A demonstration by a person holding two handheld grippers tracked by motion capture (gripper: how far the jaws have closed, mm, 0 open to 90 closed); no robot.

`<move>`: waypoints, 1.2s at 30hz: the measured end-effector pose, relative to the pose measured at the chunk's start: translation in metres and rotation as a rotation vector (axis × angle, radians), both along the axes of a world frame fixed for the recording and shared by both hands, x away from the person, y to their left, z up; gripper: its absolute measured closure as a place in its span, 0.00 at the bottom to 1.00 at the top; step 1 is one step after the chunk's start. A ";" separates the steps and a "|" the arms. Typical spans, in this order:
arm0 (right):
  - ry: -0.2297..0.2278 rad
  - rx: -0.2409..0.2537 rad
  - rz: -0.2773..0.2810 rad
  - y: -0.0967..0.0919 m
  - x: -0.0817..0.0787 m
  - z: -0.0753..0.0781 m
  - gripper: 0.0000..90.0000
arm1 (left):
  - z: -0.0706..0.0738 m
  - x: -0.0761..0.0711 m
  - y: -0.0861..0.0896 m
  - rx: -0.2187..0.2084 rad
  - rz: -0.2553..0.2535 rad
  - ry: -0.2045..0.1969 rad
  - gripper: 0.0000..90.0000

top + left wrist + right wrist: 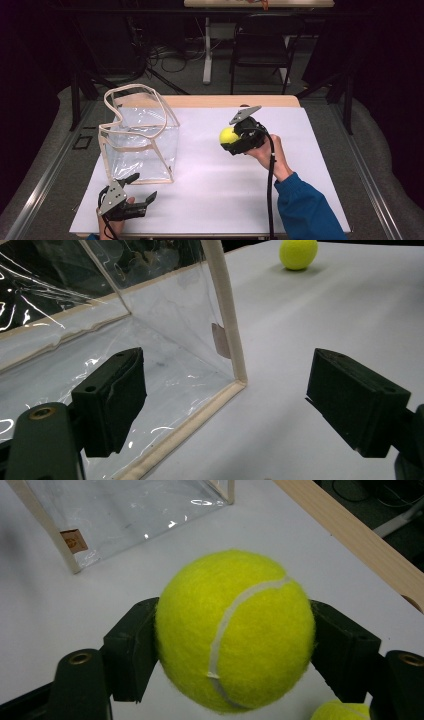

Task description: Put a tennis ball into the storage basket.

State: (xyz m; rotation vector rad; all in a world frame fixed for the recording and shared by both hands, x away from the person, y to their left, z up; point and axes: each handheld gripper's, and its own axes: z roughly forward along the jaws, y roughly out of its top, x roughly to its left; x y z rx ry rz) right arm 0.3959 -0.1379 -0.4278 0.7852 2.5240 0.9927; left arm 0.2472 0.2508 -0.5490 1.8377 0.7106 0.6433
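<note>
Gripping a yellow tennis ball (pixel 229 135), the right gripper (pixel 235 137) sits right of the middle of the white table (pixel 210 190) in the high view, its jaws pointing toward nine o'clock with the ball squeezed between them. The right hand (pixel 267 152) holds the gripper from the four o'clock side, and a blue sleeve (pixel 305 207) runs down to the bottom edge. In the right gripper view the ball fills the space between the two black jaws, a pad pressing on each side, and its white seam curves down the front. Part of a second yellow ball (pixel 342 712) peeks in at five o'clock in that view, below the held one.

A clear plastic bag (pixel 142 140) with beige trim and looped handles stands upright at nine o'clock from the held ball, well apart from it.

The left gripper (pixel 141 189) rests near the table's front edge, at six o'clock from the bag, held in the left hand (pixel 114 220). Its jaws stand wide apart with nothing between them, one near the bag's lower front corner.
</note>
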 end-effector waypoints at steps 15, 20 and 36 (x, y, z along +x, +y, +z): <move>0.002 0.003 0.013 0.006 0.008 0.010 0.29 | 0.000 0.000 0.000 0.000 0.000 -0.002 0.18; 0.000 0.000 0.018 0.009 0.011 0.012 0.29 | 0.000 0.000 0.000 0.000 -0.001 -0.002 0.18; 0.003 0.004 0.032 0.018 0.019 0.020 0.29 | 0.000 0.000 0.000 -0.001 -0.001 -0.002 0.18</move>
